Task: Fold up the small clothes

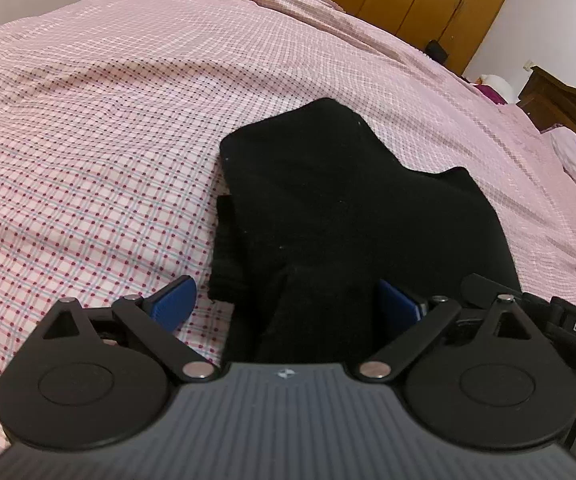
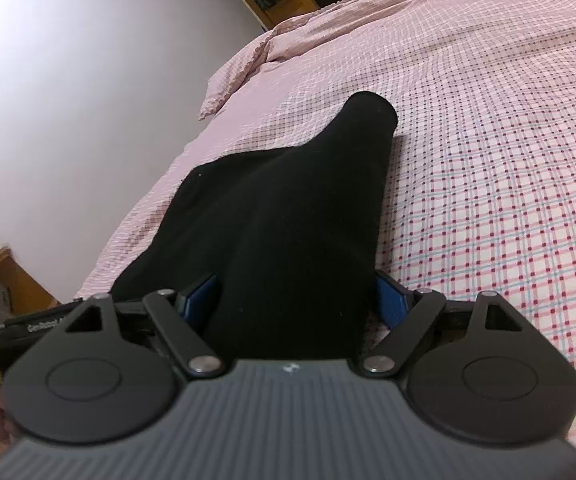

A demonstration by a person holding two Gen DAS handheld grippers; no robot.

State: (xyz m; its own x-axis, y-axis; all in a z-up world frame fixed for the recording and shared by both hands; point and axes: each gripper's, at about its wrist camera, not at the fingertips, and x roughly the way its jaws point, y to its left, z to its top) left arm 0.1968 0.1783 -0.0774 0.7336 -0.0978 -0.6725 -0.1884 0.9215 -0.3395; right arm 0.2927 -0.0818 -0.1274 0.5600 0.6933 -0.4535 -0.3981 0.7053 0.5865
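Black cloth (image 1: 328, 200), a small dark garment with a narrow leg or sleeve reaching away from the person, lies bunched on the checked bedsheet (image 1: 88, 140) near the bed's edge. Both tools sit low over its near end. The left gripper (image 1: 284, 304) stands wide, one blue pad (image 1: 174, 302) over bare sheet and the other against the cloth, pinching nothing. The right gripper (image 2: 294, 300) is also spread wide, a thick fold of cloth filling the gap between its blue pads (image 2: 202, 296); whether they press it I cannot tell. Risk from here: a closing jaw could catch several layers at once, or the sheet with them, and a lift would then drag the bundle into a crooked fold.
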